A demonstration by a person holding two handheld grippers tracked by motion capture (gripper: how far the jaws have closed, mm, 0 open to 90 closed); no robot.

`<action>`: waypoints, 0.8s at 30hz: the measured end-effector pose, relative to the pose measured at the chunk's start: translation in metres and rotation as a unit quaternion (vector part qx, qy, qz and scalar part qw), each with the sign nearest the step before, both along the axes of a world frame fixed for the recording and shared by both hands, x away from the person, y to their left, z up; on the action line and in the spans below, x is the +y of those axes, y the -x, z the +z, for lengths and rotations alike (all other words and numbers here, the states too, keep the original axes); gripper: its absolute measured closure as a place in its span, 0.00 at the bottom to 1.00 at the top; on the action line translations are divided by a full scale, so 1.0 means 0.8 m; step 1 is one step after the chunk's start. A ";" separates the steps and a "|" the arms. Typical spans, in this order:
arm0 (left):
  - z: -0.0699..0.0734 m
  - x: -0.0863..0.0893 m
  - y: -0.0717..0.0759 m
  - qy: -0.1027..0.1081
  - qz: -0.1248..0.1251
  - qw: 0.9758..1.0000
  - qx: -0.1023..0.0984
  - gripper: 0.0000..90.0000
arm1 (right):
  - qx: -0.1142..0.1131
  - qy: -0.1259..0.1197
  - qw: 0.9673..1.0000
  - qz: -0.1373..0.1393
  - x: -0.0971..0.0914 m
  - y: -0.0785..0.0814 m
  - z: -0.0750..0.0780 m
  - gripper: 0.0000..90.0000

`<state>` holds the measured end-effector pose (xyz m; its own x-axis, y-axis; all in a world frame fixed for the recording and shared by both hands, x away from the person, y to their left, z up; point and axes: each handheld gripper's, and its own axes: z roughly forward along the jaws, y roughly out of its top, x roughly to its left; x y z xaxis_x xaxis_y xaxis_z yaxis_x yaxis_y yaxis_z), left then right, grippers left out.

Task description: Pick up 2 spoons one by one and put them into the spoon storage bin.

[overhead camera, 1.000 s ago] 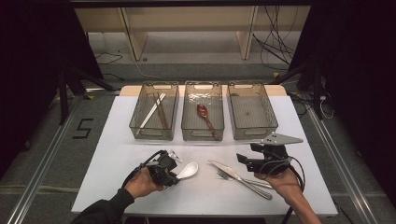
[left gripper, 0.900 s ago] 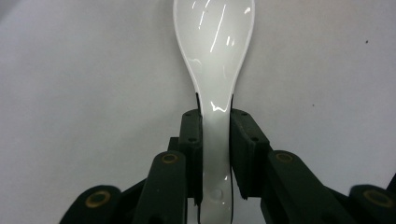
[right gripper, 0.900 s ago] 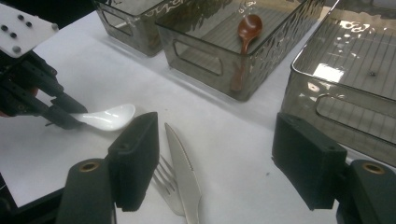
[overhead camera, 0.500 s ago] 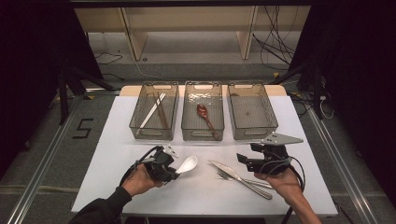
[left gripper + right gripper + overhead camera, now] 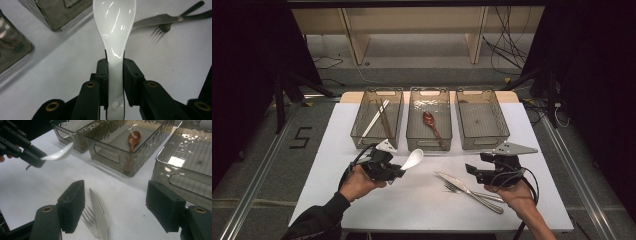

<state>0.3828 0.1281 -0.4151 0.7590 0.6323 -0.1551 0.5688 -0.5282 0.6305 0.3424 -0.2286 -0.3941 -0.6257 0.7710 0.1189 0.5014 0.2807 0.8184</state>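
Note:
A white ceramic spoon (image 5: 115, 32) is clamped by its handle between the jaws of my left gripper (image 5: 114, 66), bowl pointing away; in the high view the spoon (image 5: 413, 159) hangs above the table in front of the middle bin (image 5: 429, 142), held by the left gripper (image 5: 398, 171). In the right gripper view the spoon (image 5: 58, 153) shows at upper left. My right gripper (image 5: 117, 202) stands open with nothing between its jaws, above a metal knife (image 5: 99, 216) and fork (image 5: 89, 220). The right gripper (image 5: 473, 172) sits at the table's right front.
Three clear bins stand in a row at the back: the left bin (image 5: 377, 137) holds chopsticks (image 5: 376, 117), the middle one a brown spoon (image 5: 431, 123), the right bin (image 5: 482, 137) nothing I can see. The knife (image 5: 467, 190) and fork (image 5: 453, 189) lie crossed on the white table (image 5: 337, 150).
My left gripper has lifted the white spoon off the table and carried it up toward the bins. The right gripper has stayed where it was.

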 end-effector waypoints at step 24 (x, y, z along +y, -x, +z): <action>0.035 -0.011 -0.056 0.048 0.035 0.998 -0.027 0.83 | -0.017 -0.028 0.999 0.003 0.000 0.000 0.004 0.26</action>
<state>0.4275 0.1193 -0.3869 0.7222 0.6685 -0.1778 0.5665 -0.4242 0.7064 0.3422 -0.2288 -0.3911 -0.6343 0.7604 0.1397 0.4715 0.2372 0.8494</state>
